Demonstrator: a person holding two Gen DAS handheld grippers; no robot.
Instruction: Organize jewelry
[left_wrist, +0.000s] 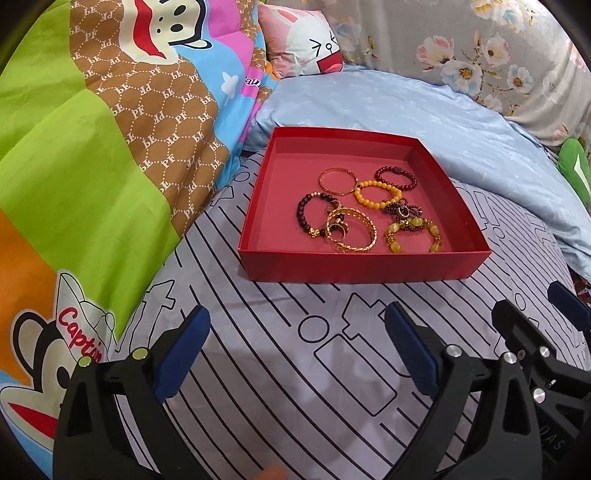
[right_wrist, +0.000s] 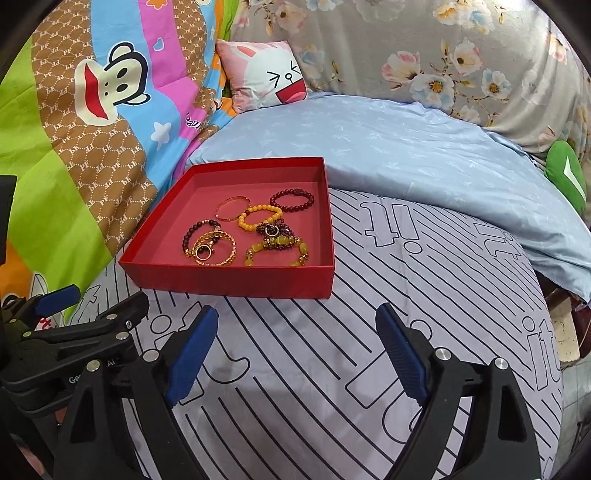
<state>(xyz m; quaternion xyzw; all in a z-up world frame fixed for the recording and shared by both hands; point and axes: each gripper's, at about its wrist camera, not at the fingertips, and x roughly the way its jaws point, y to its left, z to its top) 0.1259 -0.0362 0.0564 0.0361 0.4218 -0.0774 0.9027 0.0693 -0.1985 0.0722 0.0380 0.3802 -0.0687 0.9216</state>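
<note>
Left gripper (left_wrist: 297, 354): wide open, empty.
Right gripper (right_wrist: 297, 354): wide open, empty.
Jewelry (left_wrist: 364, 210): bracelets, perhaps rings, inside red box (left_wrist: 354, 266).
Around: cartoon quilt (left_wrist: 92, 147) left, blue blanket (left_wrist: 424, 114) behind.
Surface: striped sheet (left_wrist: 277, 369), nothing between grippers and box.

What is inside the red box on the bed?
The red box holds a plain gold bangle, a yellow bead bracelet, a dark red bead bracelet and a tangle of others. What lies beneath the tangle is covered.
</note>
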